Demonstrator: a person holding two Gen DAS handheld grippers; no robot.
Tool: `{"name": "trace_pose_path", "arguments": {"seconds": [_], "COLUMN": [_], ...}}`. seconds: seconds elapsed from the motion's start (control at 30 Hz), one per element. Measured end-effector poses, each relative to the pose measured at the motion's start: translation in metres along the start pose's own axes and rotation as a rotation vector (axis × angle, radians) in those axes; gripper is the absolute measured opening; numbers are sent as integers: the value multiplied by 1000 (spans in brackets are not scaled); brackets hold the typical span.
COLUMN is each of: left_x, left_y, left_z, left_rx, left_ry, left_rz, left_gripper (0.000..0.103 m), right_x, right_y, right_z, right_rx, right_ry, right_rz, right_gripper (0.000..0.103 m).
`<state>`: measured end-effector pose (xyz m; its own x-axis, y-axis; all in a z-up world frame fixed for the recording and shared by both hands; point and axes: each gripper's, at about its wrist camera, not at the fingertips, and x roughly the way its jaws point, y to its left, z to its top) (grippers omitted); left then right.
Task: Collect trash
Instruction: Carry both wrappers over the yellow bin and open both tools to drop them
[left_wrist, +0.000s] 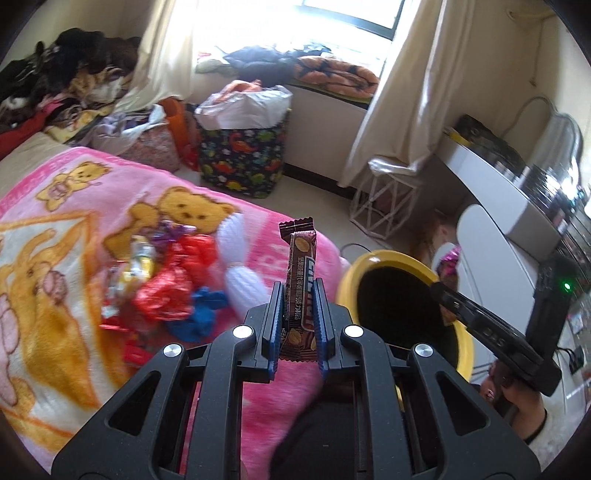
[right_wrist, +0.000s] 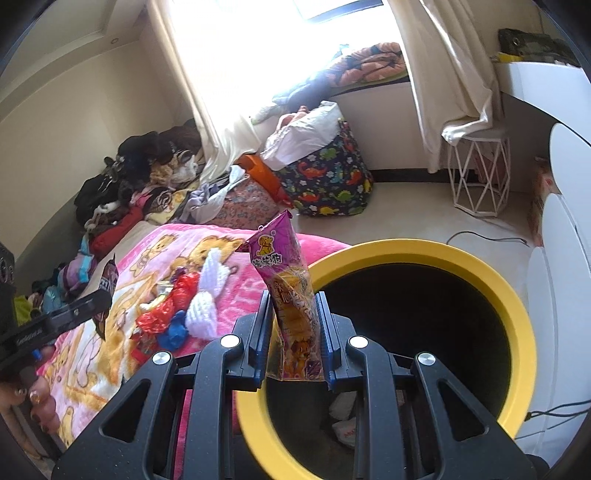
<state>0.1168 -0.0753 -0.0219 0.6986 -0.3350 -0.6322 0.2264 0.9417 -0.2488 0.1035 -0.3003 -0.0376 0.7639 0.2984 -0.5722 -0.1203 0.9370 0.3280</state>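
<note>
A brown chocolate-bar wrapper (left_wrist: 300, 280) stands upright, pinched low down. A purple snack packet (right_wrist: 291, 306) with a cartoon dog leans over the yellow-rimmed bin (right_wrist: 513, 295) (black inside, scraps at the bottom). More crumpled wrappers (left_wrist: 166, 284), red, blue and yellow, lie heaped on the pink bear blanket.

A bed (left_wrist: 22, 162) covered by a pink teddy-bear blanket (left_wrist: 55, 266) carries a loose heap of wrappers (left_wrist: 162, 288): red (left_wrist: 166, 295), blue (left_wrist: 203, 306) and yellow (left_wrist: 142, 258) pieces, with 2 white knitted items (left_wrist: 240, 258) just beside them. Clothes (left_wrist: 66, 81) are piled at its far end. The floor (right_wrist: 406, 206) bears a yellow-rimmed bin (right_wrist: 517, 306), a dinosaur-print bag (right_wrist: 325, 184) and a white wire stool (right_wrist: 480, 177)
</note>
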Motion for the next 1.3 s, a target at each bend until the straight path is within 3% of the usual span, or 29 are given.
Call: {"name": "trace_pose_path", "arguments": {"seconds": [0.33,0.77,0.87,0.9,0.97,1.0,1.07,1.2,1.3], "left_x": [31,72,80,81,83,81,76,68,61], "left_y": [-54,-94,-96,-96,-93,-90,-88,-81,-75], "left_z": [-13,-22,-22,-22,-22,-21,-22,-20,-17], "left_rx": [87,146,146,145,128,120,125,123,127], "left_ry": [67,153,166,165,159,143,124,87,57], "left_rz": [-87,-137,-143,-139,-131,-120,-114,-88,-62], "left_gripper": [10,11,11,16,45,64,67,89,91], "right_x": [-6,-12,-12,-12,-14,-15,-16,-17,-18], "right_y": [-37,-80,-86,-88,-91,-92,-93,-88,-82], "right_z": [-1,-8,-9,-10,-11,-11,-11,-8,-6], "right_rx": [74,172,190,199,213,218,219,203,188], "right_ry": [5,17,20,20,16,14,8,-7,-18], "right_rz": [-53,-102,-108,-110,-111,-115,-116,-121,-121], "right_gripper": [22,25,35,39,52,54,59,66,71]}}
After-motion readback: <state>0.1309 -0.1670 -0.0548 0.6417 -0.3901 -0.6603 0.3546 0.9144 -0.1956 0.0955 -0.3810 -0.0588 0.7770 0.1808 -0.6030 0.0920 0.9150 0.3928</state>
